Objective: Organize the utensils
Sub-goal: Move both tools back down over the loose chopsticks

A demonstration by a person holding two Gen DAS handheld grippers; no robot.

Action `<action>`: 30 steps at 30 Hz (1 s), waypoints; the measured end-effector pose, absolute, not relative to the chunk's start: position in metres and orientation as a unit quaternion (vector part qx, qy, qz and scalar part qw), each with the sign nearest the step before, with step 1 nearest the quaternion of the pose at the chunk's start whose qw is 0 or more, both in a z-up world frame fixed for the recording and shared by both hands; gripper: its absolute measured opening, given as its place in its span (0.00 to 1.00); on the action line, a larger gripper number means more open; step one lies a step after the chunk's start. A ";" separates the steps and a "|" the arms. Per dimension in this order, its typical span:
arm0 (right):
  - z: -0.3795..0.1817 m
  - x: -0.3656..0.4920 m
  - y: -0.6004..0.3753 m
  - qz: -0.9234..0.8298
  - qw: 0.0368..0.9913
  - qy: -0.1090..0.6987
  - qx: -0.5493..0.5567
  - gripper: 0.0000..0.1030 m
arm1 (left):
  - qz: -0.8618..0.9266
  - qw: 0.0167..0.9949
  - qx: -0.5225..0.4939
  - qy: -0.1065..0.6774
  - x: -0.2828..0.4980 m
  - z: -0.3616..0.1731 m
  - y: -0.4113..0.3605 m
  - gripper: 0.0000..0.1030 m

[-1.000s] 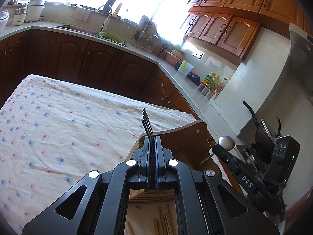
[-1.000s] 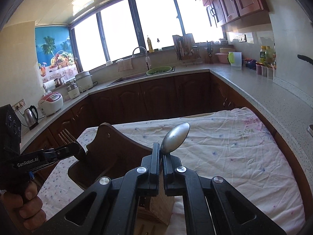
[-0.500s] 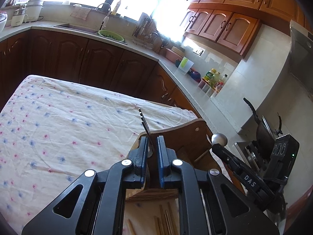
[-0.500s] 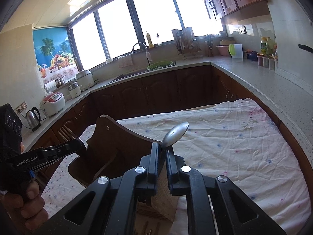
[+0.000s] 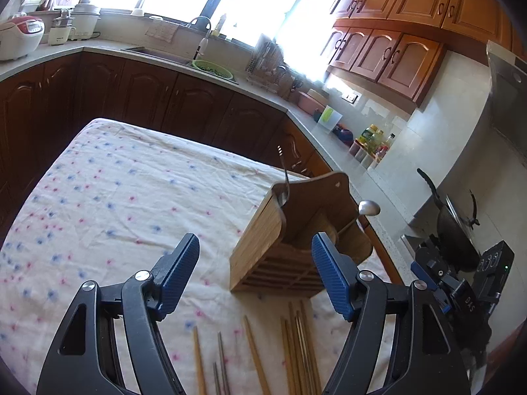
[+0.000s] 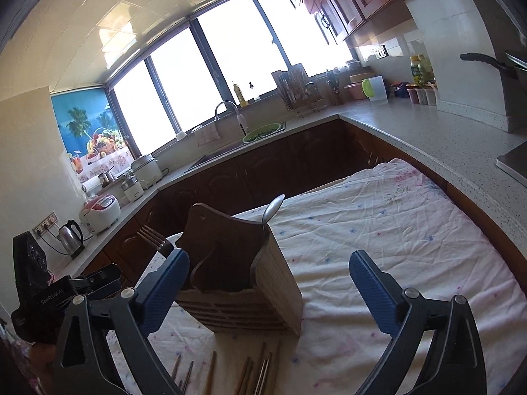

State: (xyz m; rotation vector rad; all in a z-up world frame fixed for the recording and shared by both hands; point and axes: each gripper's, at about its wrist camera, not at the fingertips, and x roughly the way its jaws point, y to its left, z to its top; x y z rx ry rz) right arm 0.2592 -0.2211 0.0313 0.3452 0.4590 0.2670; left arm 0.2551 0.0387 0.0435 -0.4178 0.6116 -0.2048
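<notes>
The left gripper [image 5: 255, 275], black-framed with blue ribbed pads [image 5: 178, 273], has its fingers spread wide apart and holds nothing; it hangs just above the table, pointing forward at the near face of the slatted wooden utensil holder [image 5: 263, 250]. The right gripper [image 6: 268, 291] has its fingers spread equally wide and empty, also low over the table and aimed at the same holder [image 6: 253, 273], which sits just in front of its left finger. A silver metal fork [image 5: 283, 177] stands upright in the holder's left compartment, tines up, and a silver metal spoon [image 5: 367, 209] leans out of the right compartment, bowl up. Loose wooden and metal chopsticks [image 5: 296, 345] lie on the white flower-print tablecloth [image 5: 115, 204] just near of the holder, between the two grippers.
</notes>
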 end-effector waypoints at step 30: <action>-0.027 0.148 -0.197 0.121 0.935 0.305 0.135 0.97 | -0.042 0.926 -0.142 0.347 0.141 -0.015 0.042 0.74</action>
